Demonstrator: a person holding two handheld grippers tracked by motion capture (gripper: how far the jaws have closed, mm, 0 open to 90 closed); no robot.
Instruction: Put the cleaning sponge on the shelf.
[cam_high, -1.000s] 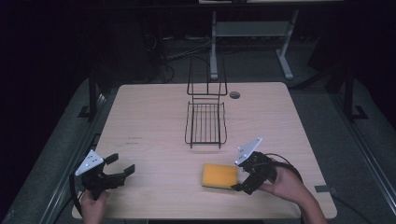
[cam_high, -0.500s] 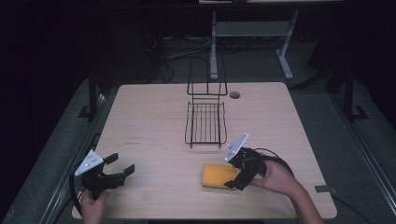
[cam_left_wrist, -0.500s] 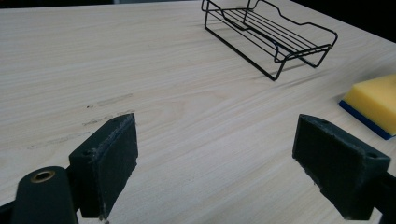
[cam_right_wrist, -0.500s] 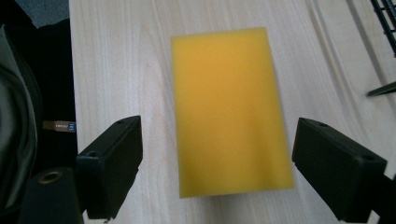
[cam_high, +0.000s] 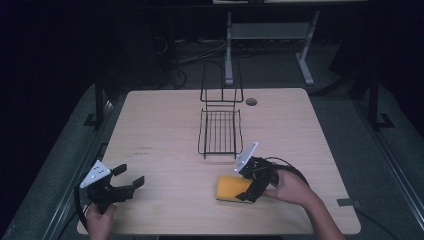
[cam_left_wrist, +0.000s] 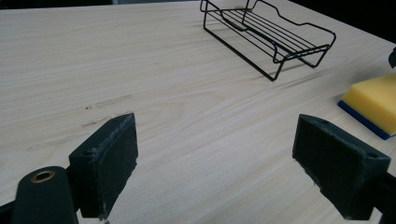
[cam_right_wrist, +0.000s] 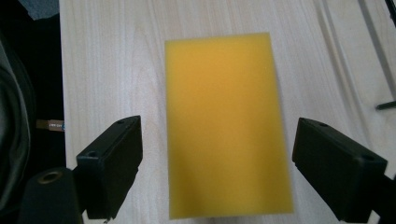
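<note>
Since a second ago the right gripper (cam_high: 246, 186) has slid left over the flat yellow foam sponge (cam_high: 231, 188) near the table's (cam_high: 165, 125) front edge, jaws wide apart straddling it. Left gripper (cam_high: 131, 179) waits spread open at the front-left corner. I'd drop straight down, centred, then squeeze gently.

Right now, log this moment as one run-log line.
right gripper: open, jaws either side of yellow sponge, not clamped | left gripper: open, idle over table | wire rack: empty

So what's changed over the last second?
The right gripper slid left over the yellow sponge; its open jaws now straddle it, nothing gripped yet. The sponge, wire rack and open left gripper stayed put.
</note>
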